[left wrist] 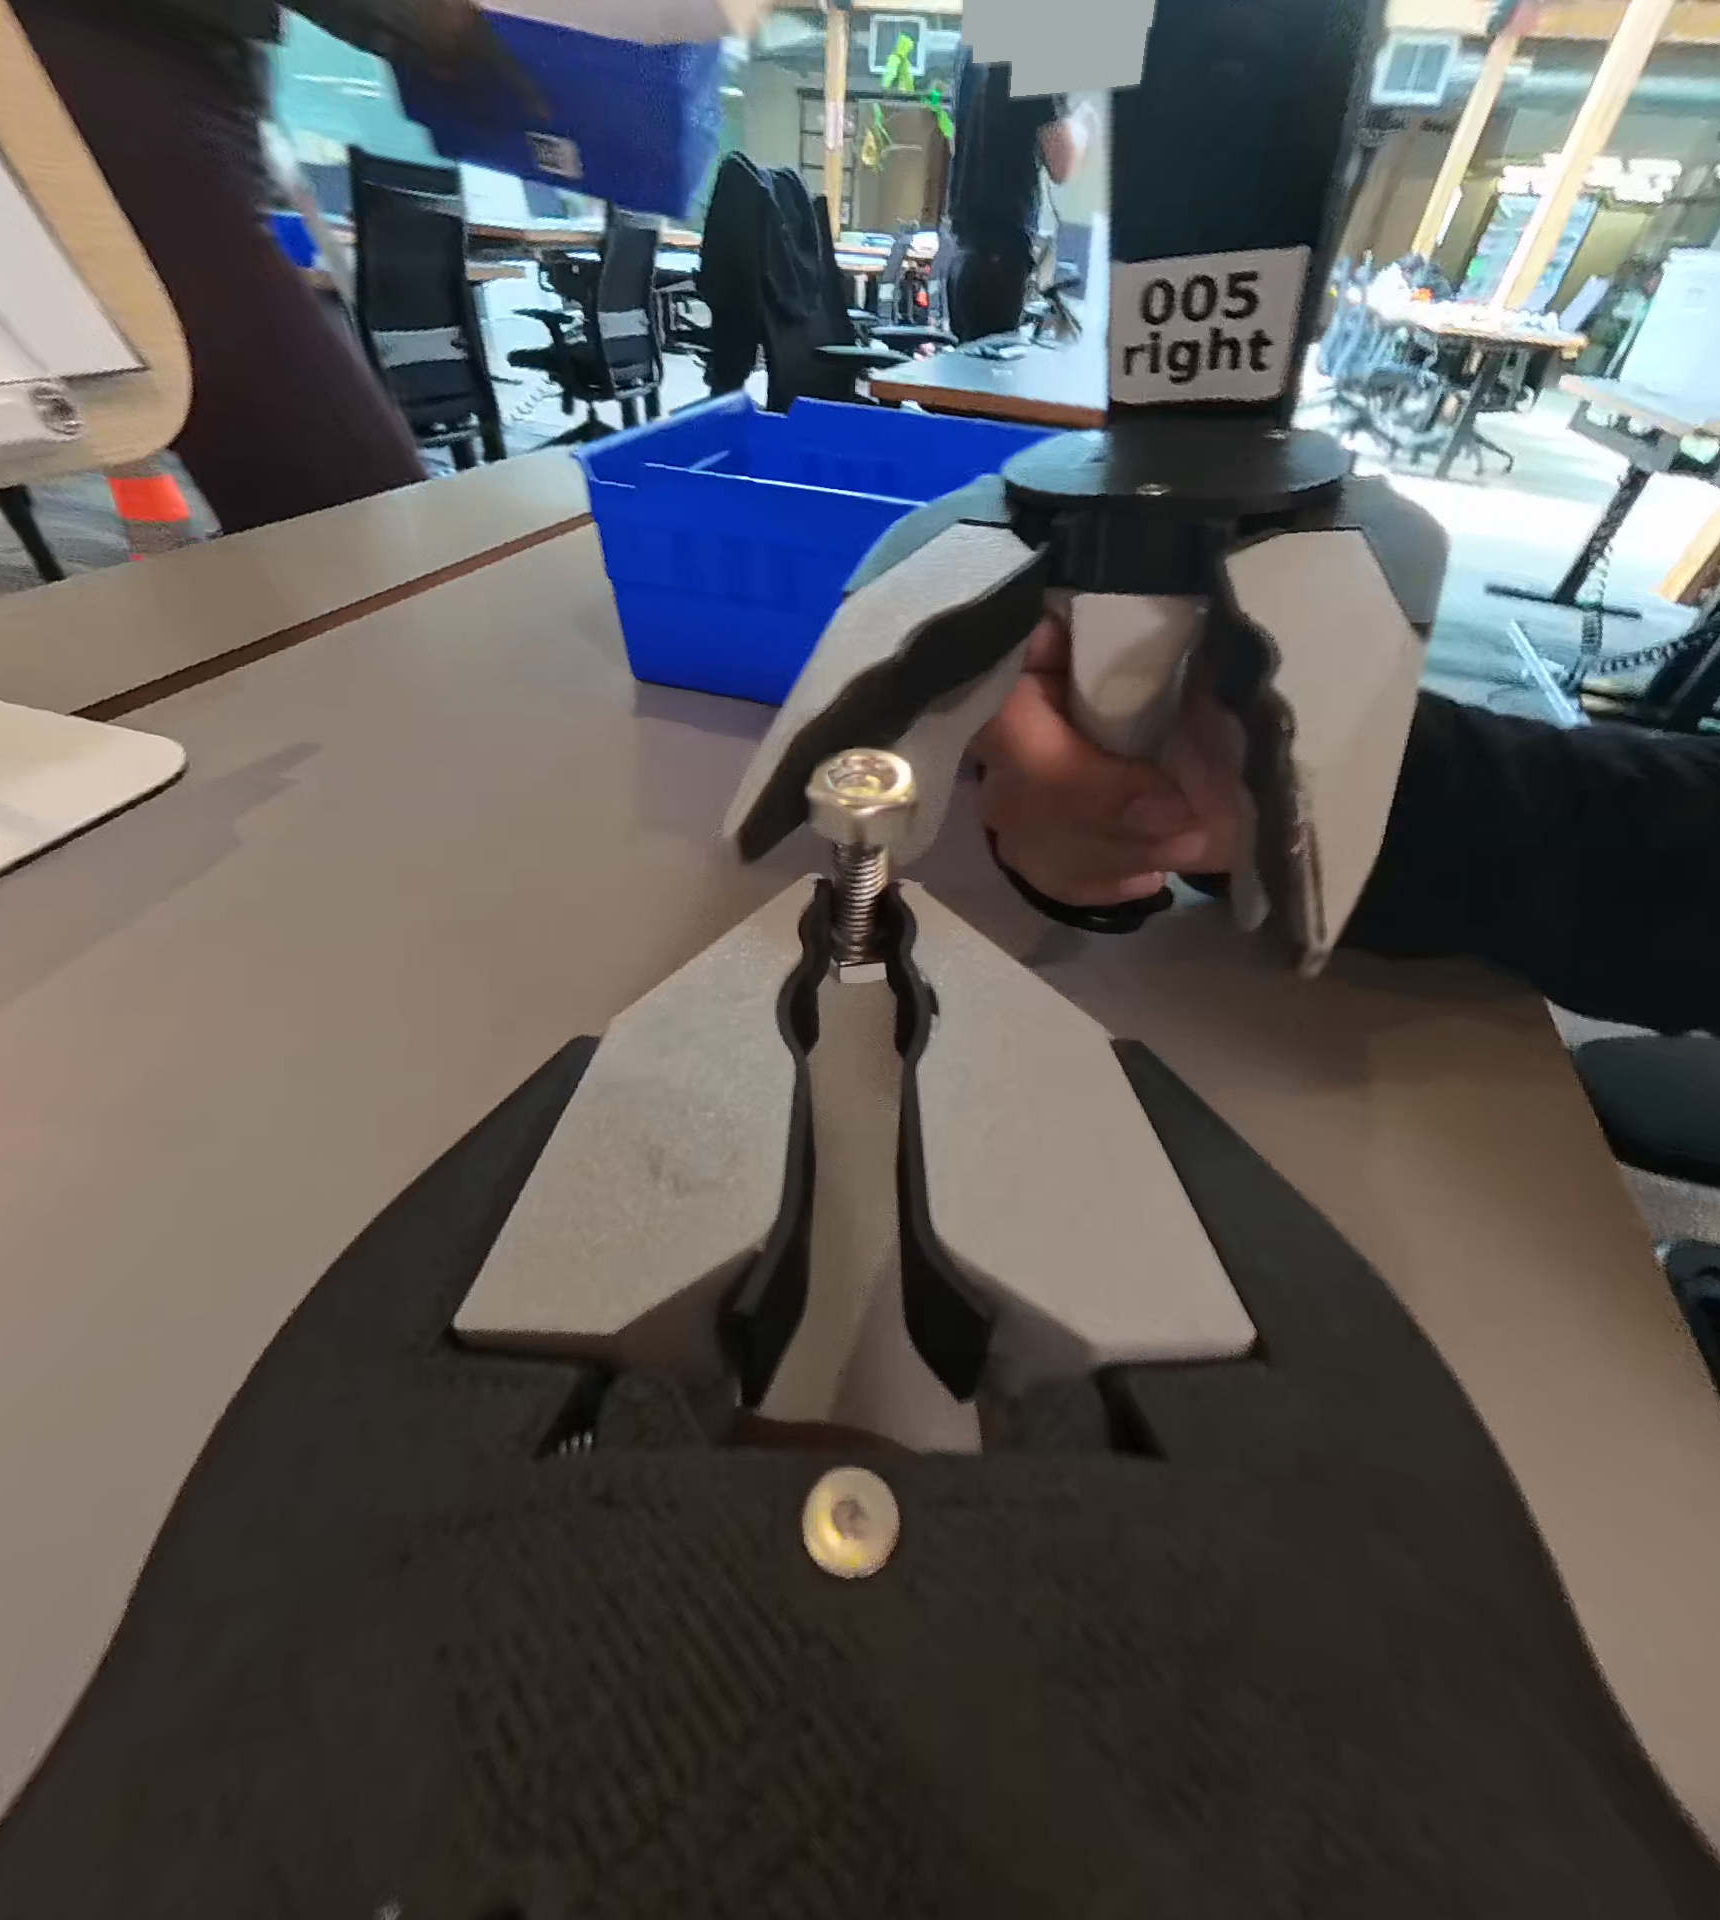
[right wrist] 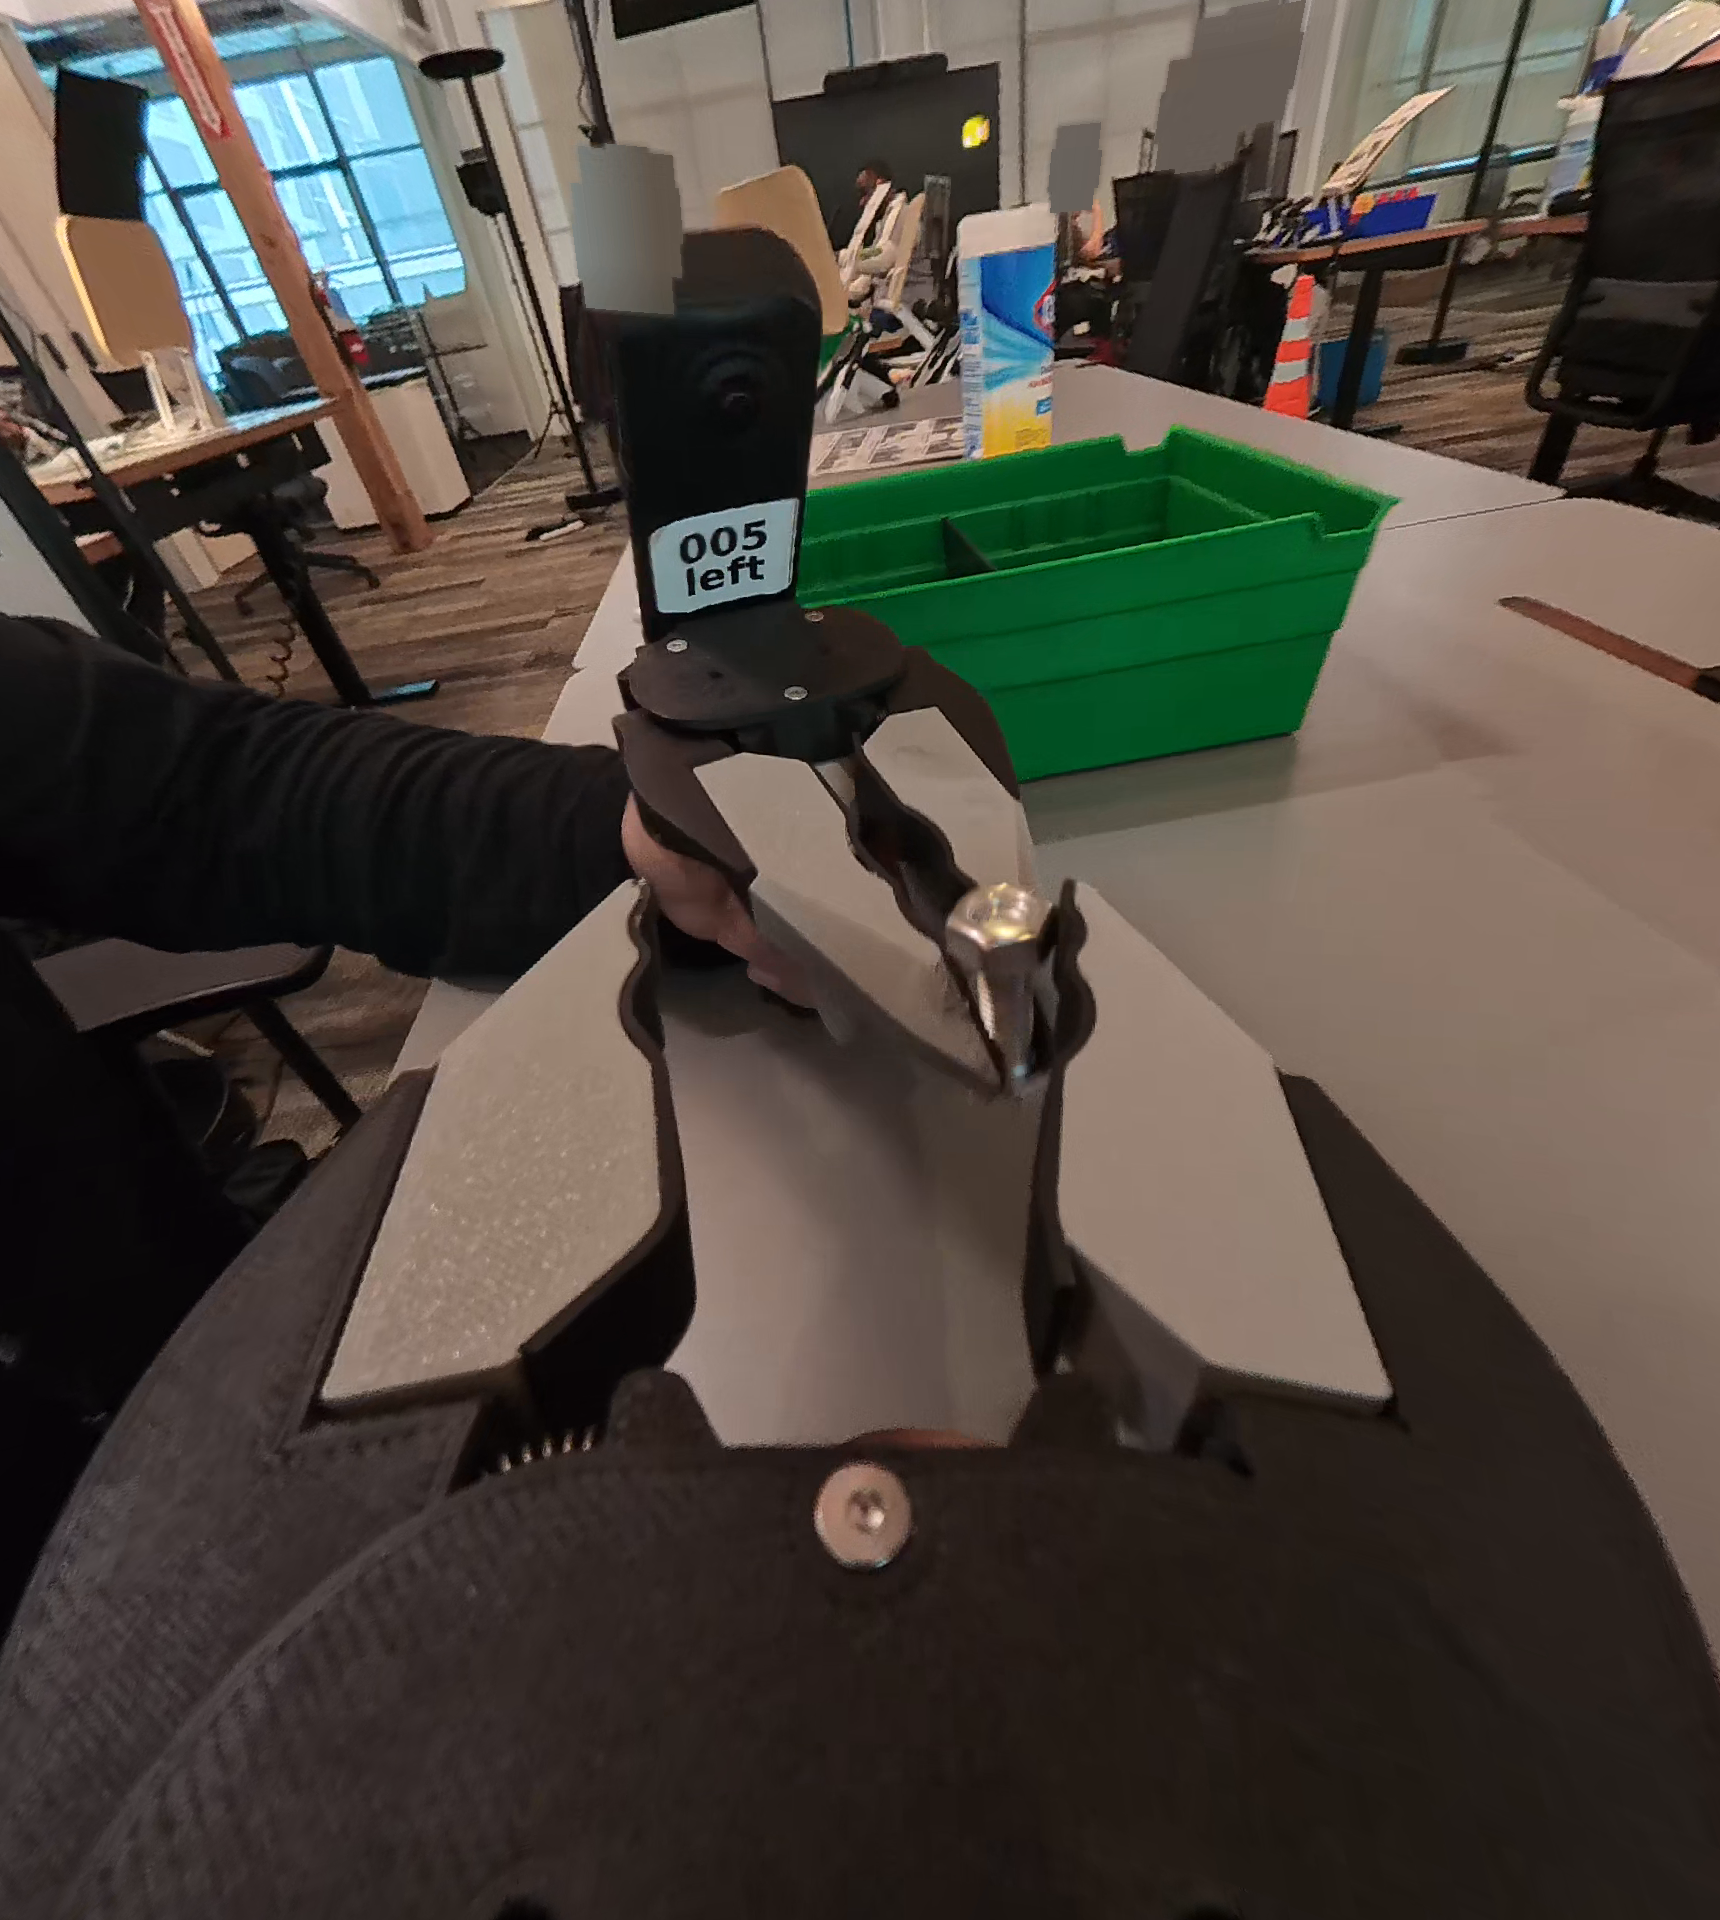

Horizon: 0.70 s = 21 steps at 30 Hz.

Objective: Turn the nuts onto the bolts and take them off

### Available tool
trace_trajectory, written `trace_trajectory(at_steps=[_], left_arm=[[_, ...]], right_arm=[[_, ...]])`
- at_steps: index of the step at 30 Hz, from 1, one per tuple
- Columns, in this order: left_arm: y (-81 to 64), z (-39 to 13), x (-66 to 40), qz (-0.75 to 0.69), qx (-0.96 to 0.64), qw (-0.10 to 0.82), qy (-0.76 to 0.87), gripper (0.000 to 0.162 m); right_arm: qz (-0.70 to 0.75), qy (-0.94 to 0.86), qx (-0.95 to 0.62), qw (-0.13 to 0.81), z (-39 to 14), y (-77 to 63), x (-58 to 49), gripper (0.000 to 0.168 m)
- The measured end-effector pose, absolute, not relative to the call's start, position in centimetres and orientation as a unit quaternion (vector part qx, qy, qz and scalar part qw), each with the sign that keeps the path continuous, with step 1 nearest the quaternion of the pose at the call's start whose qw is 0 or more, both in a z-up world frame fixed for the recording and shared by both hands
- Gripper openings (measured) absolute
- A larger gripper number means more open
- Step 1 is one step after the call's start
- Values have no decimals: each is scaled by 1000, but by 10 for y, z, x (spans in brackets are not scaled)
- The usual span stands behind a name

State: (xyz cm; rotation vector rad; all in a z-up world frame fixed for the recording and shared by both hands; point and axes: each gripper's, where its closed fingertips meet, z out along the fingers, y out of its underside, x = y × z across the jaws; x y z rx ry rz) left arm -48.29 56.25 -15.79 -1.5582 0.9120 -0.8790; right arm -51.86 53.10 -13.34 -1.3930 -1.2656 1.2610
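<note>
The bolt (left wrist: 858,842) stood upright in the air above the grey table (left wrist: 399,831), hex head uppermost, its threaded shank pinched between the tips of the left gripper (left wrist: 858,940). A small nut (left wrist: 854,971) sat low on the thread, just inside those tips; whether the tips bore on the nut or only on the shank could not be told. Holding the bolt by its lower part left the head free, probably so that the other tool could take it.

The right gripper (right wrist: 861,992) was spread wide. In its own view the bolt head lay just beside its right finger (right wrist: 1147,1174), apart from the left one, so nothing was gripped there. By my judgement it was lining up to close on the head and turn it against the held nut.

Behind the left gripper, toward the far edge of the table, stood a green bin (right wrist: 1095,634); a blue bin (left wrist: 731,551) stood behind the right one, likely for sorted parts.
</note>
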Motion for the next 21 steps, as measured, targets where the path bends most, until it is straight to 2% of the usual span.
trace_trajectory(at_steps=[4,9,15,18,19,21], left_arm=[[571,-151,-495,-376,-660,546,354,6],[558,-155,-480,-384,-649,533,383,6],[563,-159,-482,-359,-657,539,385,7],[575,-152,-497,-367,-666,550,345,6],[577,-152,-500,-366,-670,550,340,6],[574,-148,-498,-380,-662,549,340,6]], right_arm=[[513,-488,-551,442,-123,537,-504,63],[519,-481,-556,436,-124,538,-515,75],[495,-509,-561,425,-135,530,-525,80],[505,-491,-556,441,-125,536,-511,72],[514,-488,-549,442,-121,536,-507,62],[520,-471,-551,451,-117,541,-505,66]])
